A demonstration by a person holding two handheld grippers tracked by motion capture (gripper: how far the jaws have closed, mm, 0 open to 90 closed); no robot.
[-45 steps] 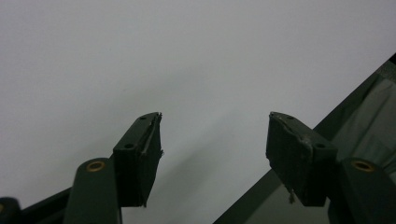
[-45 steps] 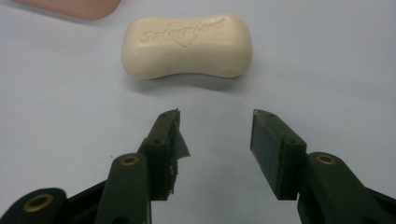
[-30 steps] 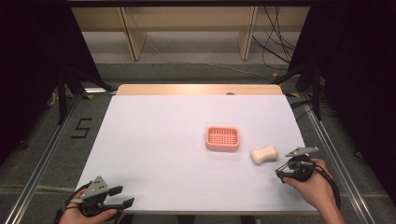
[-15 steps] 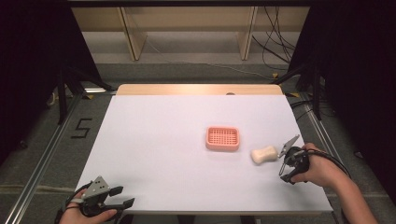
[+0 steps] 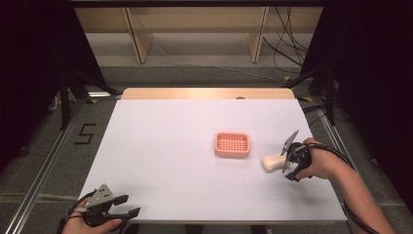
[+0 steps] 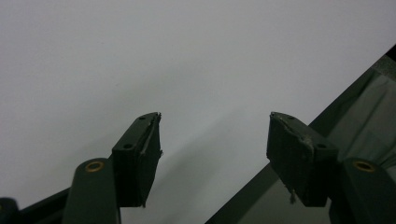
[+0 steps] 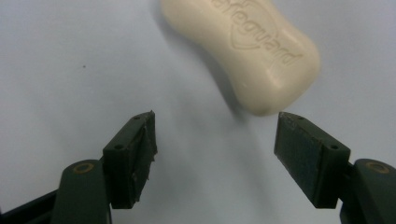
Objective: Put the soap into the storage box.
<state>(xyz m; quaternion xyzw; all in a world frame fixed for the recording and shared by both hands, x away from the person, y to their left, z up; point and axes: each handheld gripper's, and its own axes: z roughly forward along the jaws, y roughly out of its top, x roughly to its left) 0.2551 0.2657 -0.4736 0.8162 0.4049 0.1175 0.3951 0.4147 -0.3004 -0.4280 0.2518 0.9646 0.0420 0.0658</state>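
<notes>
- Since a second ago, my right gripper (image 5: 285, 158) has slid in from the table's right edge toward the soap bar (image 5: 272, 162) and tipped onto its side, its jaws having just been opening with nothing between them; my left gripper (image 5: 127, 207) has kept its spot.
- At far left, near the front corner of the white table (image 5: 160, 146), my left gripper rests in my left hand (image 5: 90, 222), jaws spread wide and empty; the left gripper view has them hanging over bare tabletop at the table's edge.
- Toward the middle, right of centre, a pink slatted soap dish (image 5: 232, 145) sits flat on the table, empty.
- Just to the dish's right and a little nearer me, apart from it, the cream soap bar lies flat on the tabletop.
- At right, my right hand (image 5: 319, 163) holds my right gripper just beside the bar, jaws parted; in the right gripper view the bar (image 7: 245, 49) lies just ahead of the tips, its rounded end close to the jaw on that view's right, neither pad (image 7: 142, 154) pressing it.
</notes>
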